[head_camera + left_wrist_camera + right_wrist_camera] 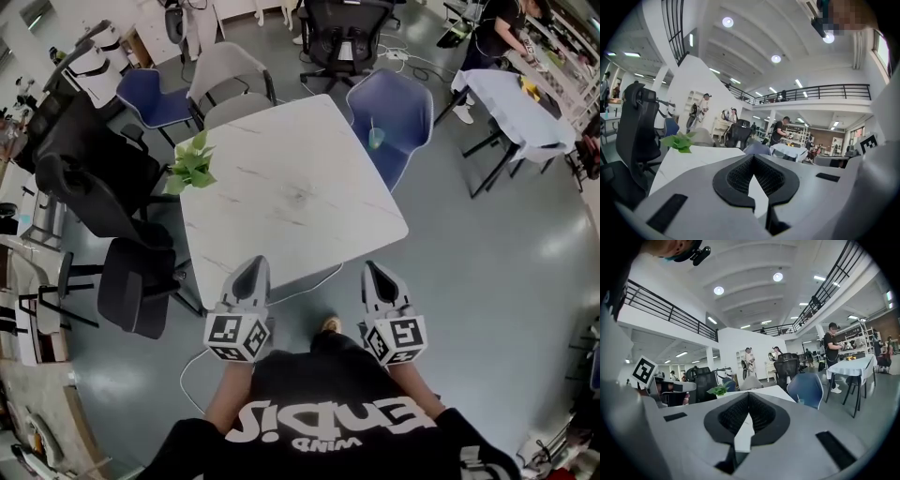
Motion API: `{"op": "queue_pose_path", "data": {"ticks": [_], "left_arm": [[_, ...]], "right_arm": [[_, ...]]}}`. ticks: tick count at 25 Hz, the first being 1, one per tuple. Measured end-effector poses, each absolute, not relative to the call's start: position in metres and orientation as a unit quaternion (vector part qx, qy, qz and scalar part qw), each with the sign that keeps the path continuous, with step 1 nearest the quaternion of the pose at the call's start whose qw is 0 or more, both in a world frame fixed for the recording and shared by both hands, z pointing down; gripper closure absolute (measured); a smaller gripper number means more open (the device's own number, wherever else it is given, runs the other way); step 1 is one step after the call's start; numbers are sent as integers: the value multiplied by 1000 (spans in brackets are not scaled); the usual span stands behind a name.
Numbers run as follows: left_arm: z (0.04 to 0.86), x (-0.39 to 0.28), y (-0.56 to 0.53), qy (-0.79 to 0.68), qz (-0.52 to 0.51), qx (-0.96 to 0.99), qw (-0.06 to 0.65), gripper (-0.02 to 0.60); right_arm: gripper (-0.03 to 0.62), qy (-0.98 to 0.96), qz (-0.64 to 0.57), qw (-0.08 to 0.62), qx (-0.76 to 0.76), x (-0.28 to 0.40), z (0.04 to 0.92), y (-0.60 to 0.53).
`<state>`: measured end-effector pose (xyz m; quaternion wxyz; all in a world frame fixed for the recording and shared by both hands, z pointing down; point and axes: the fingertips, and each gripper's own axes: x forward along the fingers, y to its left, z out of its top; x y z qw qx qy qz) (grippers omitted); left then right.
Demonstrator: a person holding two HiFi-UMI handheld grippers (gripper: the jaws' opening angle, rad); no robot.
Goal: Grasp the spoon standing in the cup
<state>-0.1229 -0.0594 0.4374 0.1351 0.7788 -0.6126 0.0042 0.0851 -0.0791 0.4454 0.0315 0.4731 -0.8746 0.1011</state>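
A small teal cup [376, 139] stands on the seat of a blue chair [394, 117] past the white table's [291, 187] far right corner. A thin spoon [373, 125] sticks up out of it. The cup [799, 401] also shows small in the right gripper view, on the same chair. My left gripper [253, 266] and right gripper [373, 271] hover side by side at the table's near edge, far from the cup. Both are shut with nothing between the jaws. In their own views the left gripper [752, 158] and right gripper [748, 395] point out over the tabletop.
A green potted plant [192, 164] sits at the table's left edge. Black office chairs [94, 178] crowd the left side, and a grey chair [230, 80] and another blue chair [150, 94] stand behind. A cloth-covered table [516, 103] with a person stands at far right.
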Motion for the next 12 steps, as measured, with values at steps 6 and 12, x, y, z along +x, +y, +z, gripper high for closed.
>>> {"op": "queue_pose_path", "data": {"ticks": [6, 12], "left_arm": [[438, -113, -85, -635, -5, 759, 142, 568], [437, -113, -105, -637, 6, 759, 136, 568]], "right_arm": [[586, -887, 98, 26, 451, 92, 440, -115], [586, -887, 103, 28, 449, 93, 445, -137]]}}
